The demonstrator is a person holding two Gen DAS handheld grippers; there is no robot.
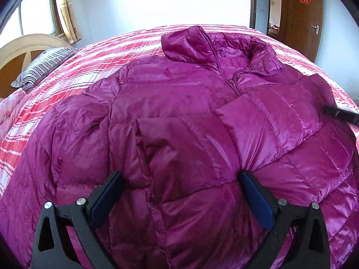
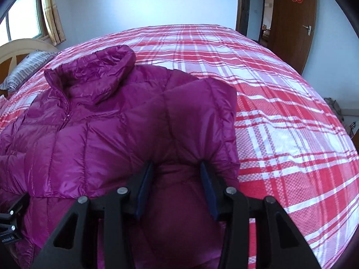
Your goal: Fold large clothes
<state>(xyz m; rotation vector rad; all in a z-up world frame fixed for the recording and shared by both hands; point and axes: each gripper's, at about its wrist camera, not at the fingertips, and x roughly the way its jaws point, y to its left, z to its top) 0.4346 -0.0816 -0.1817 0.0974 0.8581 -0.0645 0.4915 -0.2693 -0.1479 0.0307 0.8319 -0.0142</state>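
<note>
A shiny magenta puffer jacket (image 1: 179,89) lies front up on the bed, zipped, collar at the far end, with both sleeves folded across its chest. My left gripper (image 1: 180,177) stands open low over it, its fingers wide apart on either side of the near folded sleeve (image 1: 179,143). In the right wrist view the jacket (image 2: 89,134) fills the left half. My right gripper (image 2: 177,165) is shut on a bunched fold at the jacket's right-hand edge, and creases run out from both pads. The right gripper's black body (image 1: 338,112) shows at the jacket's right edge.
A red and white plaid sheet (image 2: 280,112) covers the bed, bare to the jacket's right. A striped pillow (image 1: 42,65) lies by the headboard (image 1: 13,51) at the far left. A brown door (image 2: 291,22) stands at the back right, a window at the back left.
</note>
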